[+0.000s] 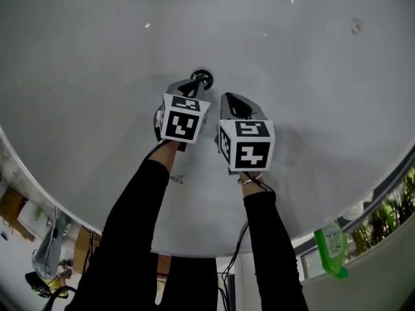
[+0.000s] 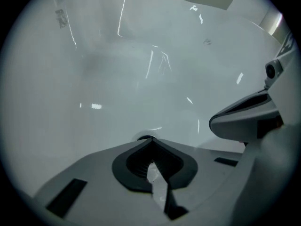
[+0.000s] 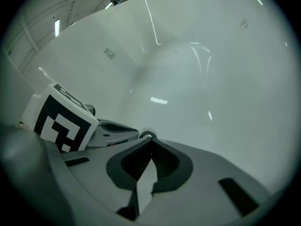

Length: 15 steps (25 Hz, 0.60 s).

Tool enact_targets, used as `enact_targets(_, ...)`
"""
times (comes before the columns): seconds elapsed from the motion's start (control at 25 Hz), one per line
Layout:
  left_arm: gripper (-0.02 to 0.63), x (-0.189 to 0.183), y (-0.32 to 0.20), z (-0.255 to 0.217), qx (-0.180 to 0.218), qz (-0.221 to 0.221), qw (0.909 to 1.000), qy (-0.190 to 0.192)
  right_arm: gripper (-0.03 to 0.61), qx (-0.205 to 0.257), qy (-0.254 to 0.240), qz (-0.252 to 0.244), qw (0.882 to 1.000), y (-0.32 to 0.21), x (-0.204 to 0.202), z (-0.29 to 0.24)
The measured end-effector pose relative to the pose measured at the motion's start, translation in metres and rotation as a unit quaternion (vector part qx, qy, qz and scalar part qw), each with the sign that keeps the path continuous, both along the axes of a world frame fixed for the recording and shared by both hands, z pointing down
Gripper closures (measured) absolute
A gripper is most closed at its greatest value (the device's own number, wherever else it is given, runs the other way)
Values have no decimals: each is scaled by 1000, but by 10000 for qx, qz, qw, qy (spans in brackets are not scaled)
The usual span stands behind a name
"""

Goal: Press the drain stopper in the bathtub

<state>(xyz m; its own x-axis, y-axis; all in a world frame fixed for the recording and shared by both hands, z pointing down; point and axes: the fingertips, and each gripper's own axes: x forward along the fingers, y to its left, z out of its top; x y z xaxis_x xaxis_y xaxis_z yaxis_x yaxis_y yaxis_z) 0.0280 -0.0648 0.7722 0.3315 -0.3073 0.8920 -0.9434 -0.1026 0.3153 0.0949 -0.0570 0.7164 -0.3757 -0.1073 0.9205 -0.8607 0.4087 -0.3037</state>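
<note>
Left tool (image 1: 194,84), right tool (image 1: 231,100): jaws together.

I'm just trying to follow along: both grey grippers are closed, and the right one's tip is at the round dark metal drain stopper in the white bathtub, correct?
Not quite: the head view shows the left gripper with its tip at the round dark metal drain stopper, while the right gripper hangs beside it, short of the stopper. Both are closed, in the white bathtub.

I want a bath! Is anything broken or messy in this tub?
Nothing looks broken or spilled. The bathtub has only a few faint marks, and the drain stopper sits at the tip of the left gripper.
</note>
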Motion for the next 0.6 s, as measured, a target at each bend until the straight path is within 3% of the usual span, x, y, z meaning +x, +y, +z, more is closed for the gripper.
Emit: enact_targets(0.6, 611, 7, 10, 46, -86, -197, 9996, 160, 577, -129, 102, -59, 9998, 11, -6, 35)
